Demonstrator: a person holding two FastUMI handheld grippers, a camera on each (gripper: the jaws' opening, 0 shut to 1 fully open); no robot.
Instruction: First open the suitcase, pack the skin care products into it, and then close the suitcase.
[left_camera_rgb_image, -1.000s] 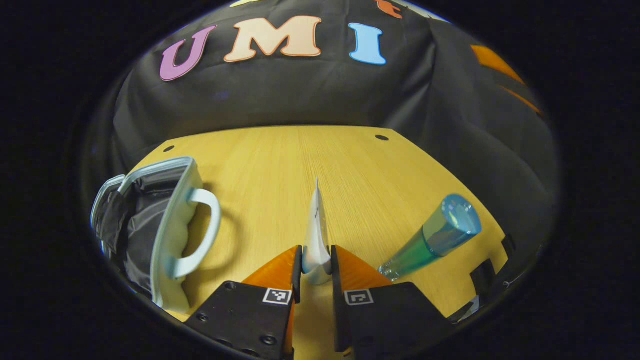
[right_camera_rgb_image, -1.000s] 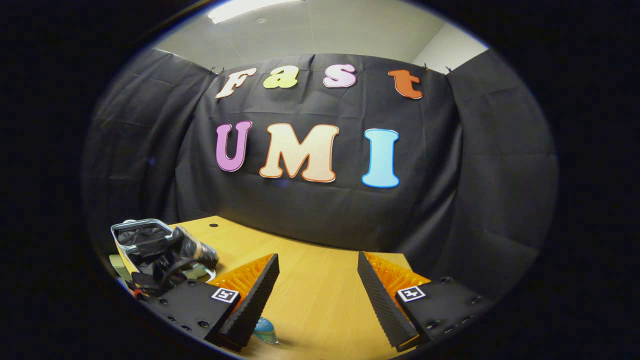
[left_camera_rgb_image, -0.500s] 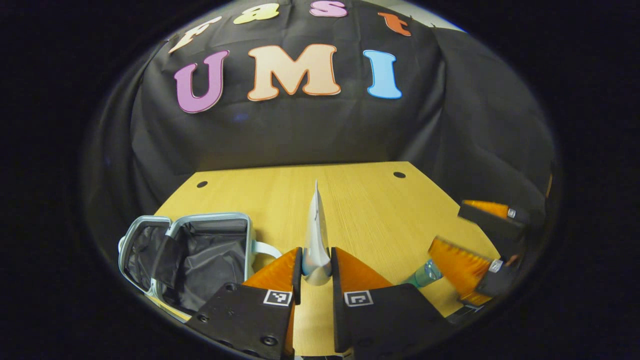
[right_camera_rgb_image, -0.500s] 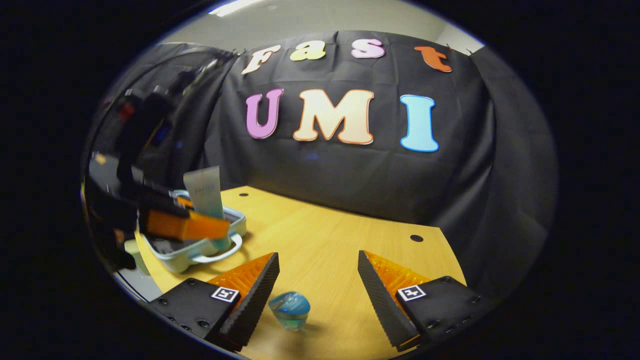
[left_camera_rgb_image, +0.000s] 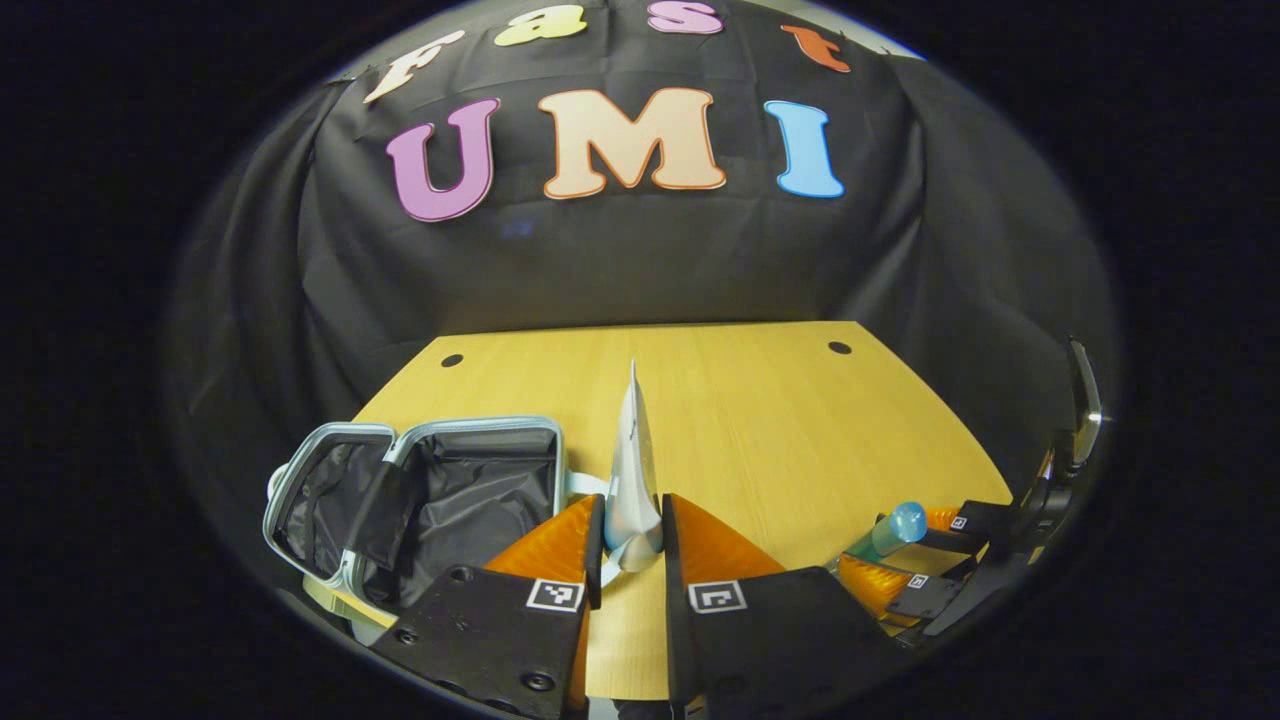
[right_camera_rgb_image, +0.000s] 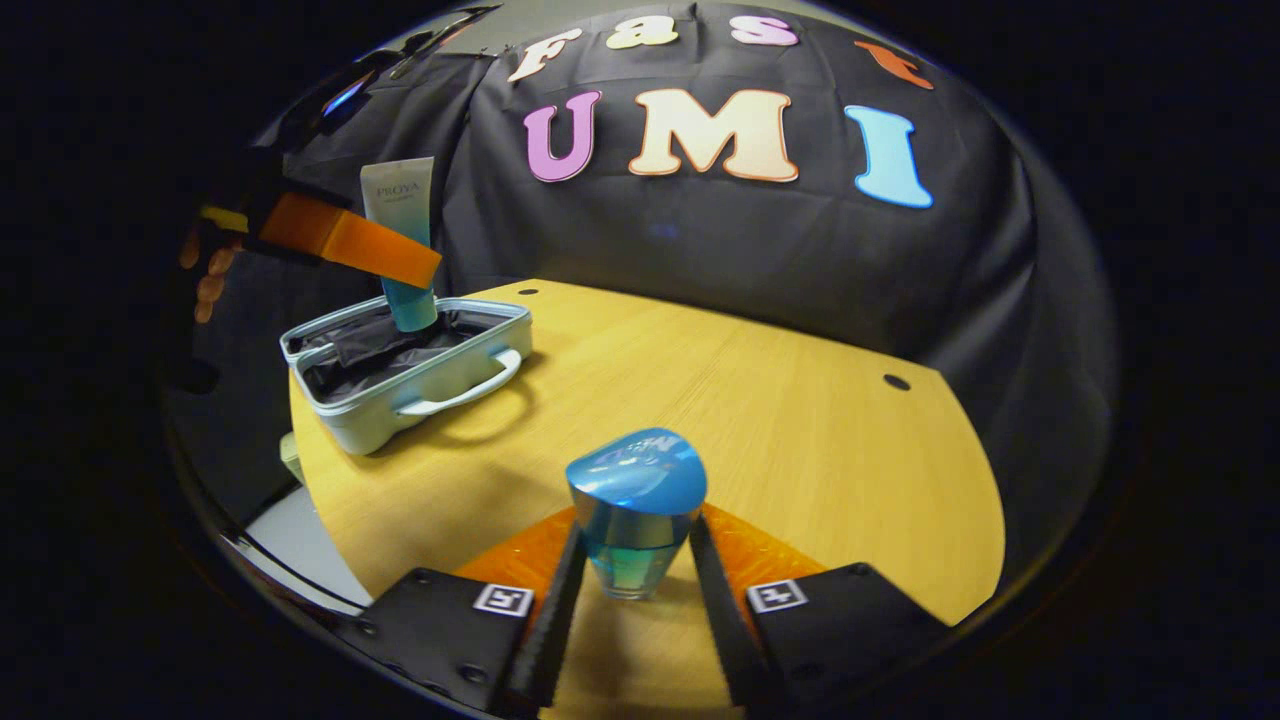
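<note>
Left tongs (left_camera_rgb_image: 632, 550) clamp a pale squeeze tube (left_camera_rgb_image: 632, 470) just above the open light-blue hard-shell suitcase (right_camera_rgb_image: 400, 385) on the yellow wooden counter (left_camera_rgb_image: 740, 420) — lower it flat into the black lining. Right tongs (right_camera_rgb_image: 628, 600) pinch the blue-capped clear bottle (right_camera_rgb_image: 635, 510), well apart from the suitcase — grip low and lift straight.

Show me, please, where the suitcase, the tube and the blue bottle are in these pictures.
suitcase (right_camera_rgb_image: 372, 415): right gripper view, on its pale outer side wall.
tube (right_camera_rgb_image: 398, 195): right gripper view, on its flat upper end.
blue bottle (right_camera_rgb_image: 636, 472): right gripper view, on its blue cap.
</note>
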